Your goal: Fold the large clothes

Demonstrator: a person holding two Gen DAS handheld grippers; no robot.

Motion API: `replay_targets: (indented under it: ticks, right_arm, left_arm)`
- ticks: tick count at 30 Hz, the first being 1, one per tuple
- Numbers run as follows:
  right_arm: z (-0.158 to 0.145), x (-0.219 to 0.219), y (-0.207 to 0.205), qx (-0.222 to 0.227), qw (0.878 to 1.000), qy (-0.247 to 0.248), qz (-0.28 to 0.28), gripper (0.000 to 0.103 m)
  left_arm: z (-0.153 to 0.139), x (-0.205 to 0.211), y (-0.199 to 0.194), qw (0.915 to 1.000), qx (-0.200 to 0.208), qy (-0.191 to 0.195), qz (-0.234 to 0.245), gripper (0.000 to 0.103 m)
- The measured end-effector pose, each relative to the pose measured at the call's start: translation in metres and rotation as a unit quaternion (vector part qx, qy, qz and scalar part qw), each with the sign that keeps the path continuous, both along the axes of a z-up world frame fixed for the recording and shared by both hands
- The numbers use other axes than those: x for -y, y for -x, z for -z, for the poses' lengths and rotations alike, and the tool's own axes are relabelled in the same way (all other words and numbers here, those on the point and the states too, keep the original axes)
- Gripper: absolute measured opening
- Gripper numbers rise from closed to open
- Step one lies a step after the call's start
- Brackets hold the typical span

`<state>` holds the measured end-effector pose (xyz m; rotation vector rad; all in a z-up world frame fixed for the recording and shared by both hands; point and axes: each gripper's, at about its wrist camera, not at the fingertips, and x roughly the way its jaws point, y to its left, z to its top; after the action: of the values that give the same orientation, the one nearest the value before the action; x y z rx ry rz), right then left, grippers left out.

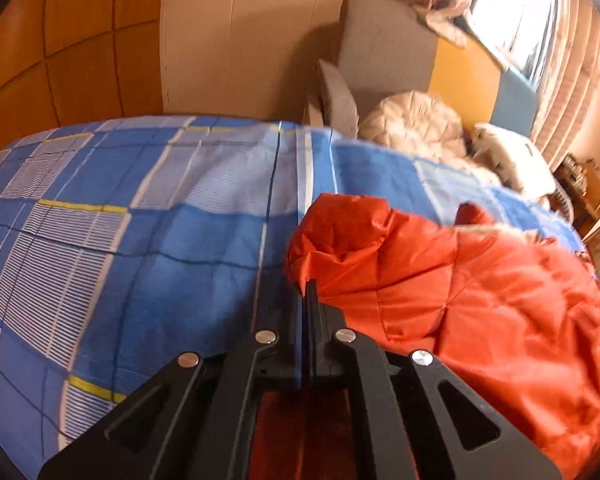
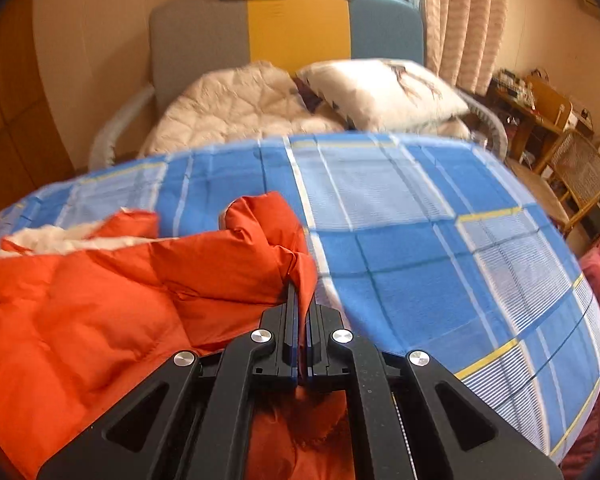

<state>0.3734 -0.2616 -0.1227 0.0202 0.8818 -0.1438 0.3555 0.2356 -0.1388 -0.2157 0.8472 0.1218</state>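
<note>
Left tongs (image 1: 309,292) and right tongs (image 2: 300,296), both clenched on edges of the puffy orange quilted jacket (image 1: 480,300) (image 2: 100,280). The jacket lies bunched between them on the blue checked bed sheet (image 1: 140,240) (image 2: 420,240); beyond, cream pillows (image 2: 380,88).

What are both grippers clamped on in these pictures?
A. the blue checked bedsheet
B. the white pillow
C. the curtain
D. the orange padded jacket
D: the left gripper and the right gripper each have their jaws shut on a pinch of the orange padded jacket, which lies on the blue checked bedsheet.
</note>
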Motion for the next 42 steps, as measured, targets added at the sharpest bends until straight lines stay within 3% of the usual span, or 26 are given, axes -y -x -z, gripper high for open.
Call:
replay_targets:
  ticks: [3, 6, 7, 8, 9, 11, 12, 18, 21, 26, 34, 42]
  right_arm:
    - [0.008, 0.000, -0.005, -0.011, 1.000, 0.000, 0.004, 0.002]
    - [0.005, 0.002, -0.004, -0.012, 1.000, -0.009, 0.000, 0.002]
    - [0.002, 0.005, -0.001, -0.010, 1.000, -0.019, 0.002, 0.007]
    - [-0.003, 0.008, 0.002, -0.008, 0.999, -0.030, 0.006, 0.016]
    - [-0.008, 0.010, 0.006, -0.003, 0.999, -0.036, 0.009, 0.023]
    - [-0.023, 0.009, 0.019, 0.021, 0.999, -0.039, 0.007, 0.051]
    - [-0.030, 0.005, 0.027, 0.032, 0.999, -0.038, 0.001, 0.053]
    - [-0.065, -0.033, 0.077, 0.064, 0.993, -0.064, -0.074, 0.053]
    - [-0.069, -0.062, 0.099, 0.058, 0.986, -0.090, -0.125, 0.053]
    - [-0.062, -0.105, 0.117, 0.038, 0.978, -0.090, -0.182, 0.053]
    - [-0.024, -0.127, 0.084, -0.008, 0.984, -0.055, -0.169, 0.053]
    - [0.006, -0.134, 0.056, -0.031, 0.989, -0.027, -0.141, 0.053]
  left_arm:
    - [0.005, 0.004, -0.004, 0.9999, -0.012, -0.005, -0.007, 0.002]
    - [-0.007, 0.003, 0.002, 0.9997, -0.003, -0.004, -0.024, 0.010]
    - [-0.012, 0.003, 0.007, 0.9995, 0.005, -0.009, -0.030, 0.015]
    - [-0.018, 0.004, 0.012, 0.9992, 0.013, -0.013, -0.034, 0.033]
    - [-0.028, 0.005, 0.022, 0.9988, 0.035, -0.007, -0.033, 0.041]
    - [-0.045, 0.011, 0.037, 0.9974, 0.063, -0.018, -0.030, 0.045]
    - [-0.052, 0.016, 0.044, 0.9969, 0.074, -0.019, -0.023, 0.046]
    - [-0.075, 0.064, 0.077, 0.9917, 0.113, -0.010, 0.059, 0.044]
    - [-0.078, 0.096, 0.082, 0.9869, 0.116, 0.000, 0.113, 0.044]
    - [-0.070, 0.144, 0.071, 0.9795, 0.099, 0.001, 0.175, 0.043]
    - [-0.032, 0.153, 0.030, 0.9878, 0.038, 0.024, 0.149, 0.044]
    - [-0.004, 0.150, 0.014, 0.9905, 0.022, 0.038, 0.130, 0.043]
